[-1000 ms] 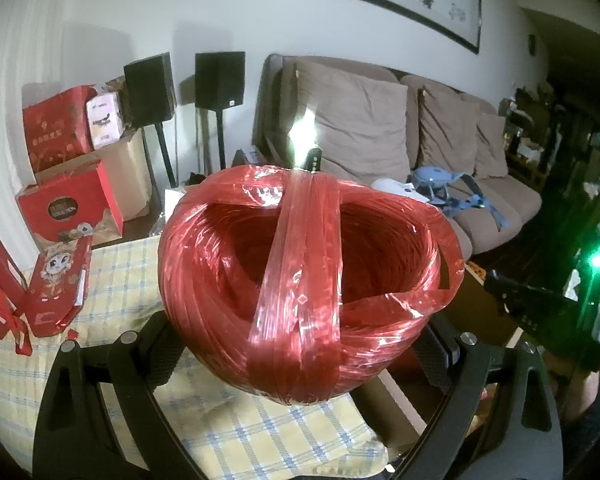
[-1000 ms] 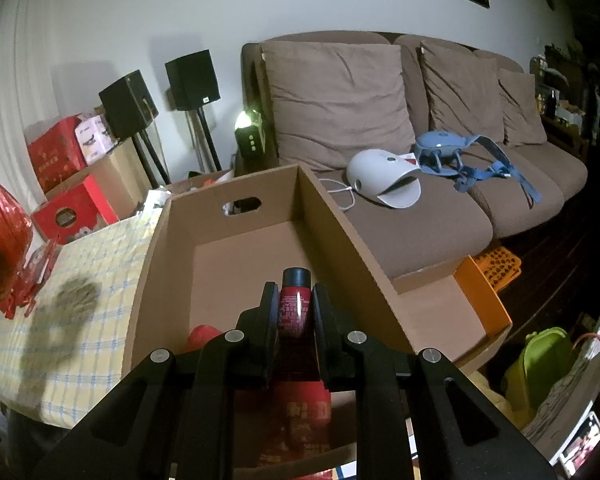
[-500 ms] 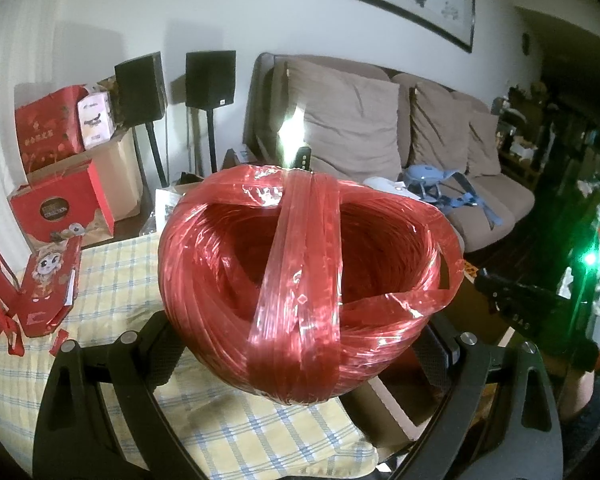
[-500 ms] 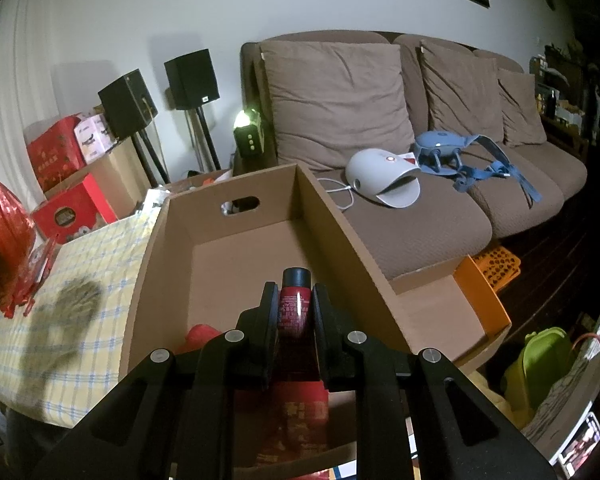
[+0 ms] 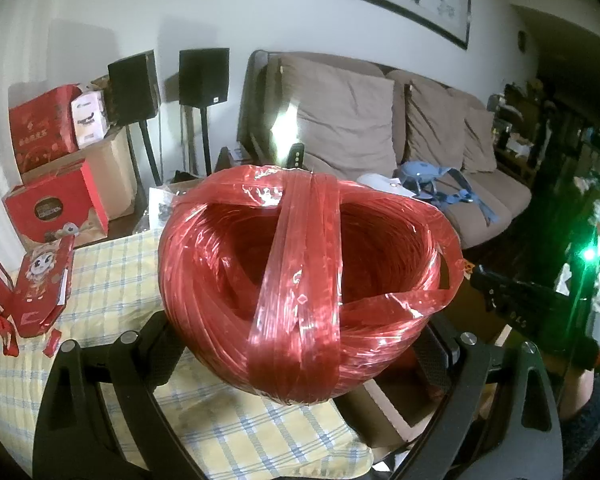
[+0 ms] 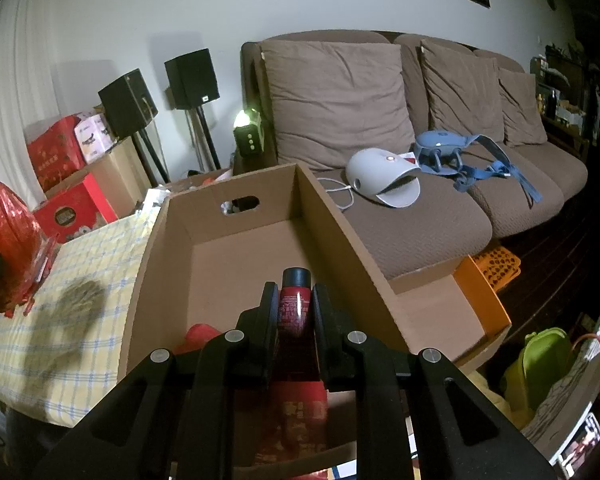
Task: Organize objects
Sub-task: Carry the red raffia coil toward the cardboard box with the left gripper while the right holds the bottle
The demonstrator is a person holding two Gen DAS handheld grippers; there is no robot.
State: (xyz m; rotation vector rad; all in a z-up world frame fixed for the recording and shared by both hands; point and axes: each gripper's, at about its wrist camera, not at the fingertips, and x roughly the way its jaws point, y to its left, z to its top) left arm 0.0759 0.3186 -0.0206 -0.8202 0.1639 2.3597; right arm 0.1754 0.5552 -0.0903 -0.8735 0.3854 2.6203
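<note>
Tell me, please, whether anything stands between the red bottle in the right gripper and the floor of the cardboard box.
Nothing visible does. The right gripper holds the red bottle over the open cardboard box, whose far floor is bare. Only something red lies at the near left corner, beside the path.

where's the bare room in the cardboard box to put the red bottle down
The far half of the cardboard box floor, between the wall with the handle hole and the right claw, is bare. The near end is crowded: a red lump lies left of the red bottle, red packaging below it.
</note>
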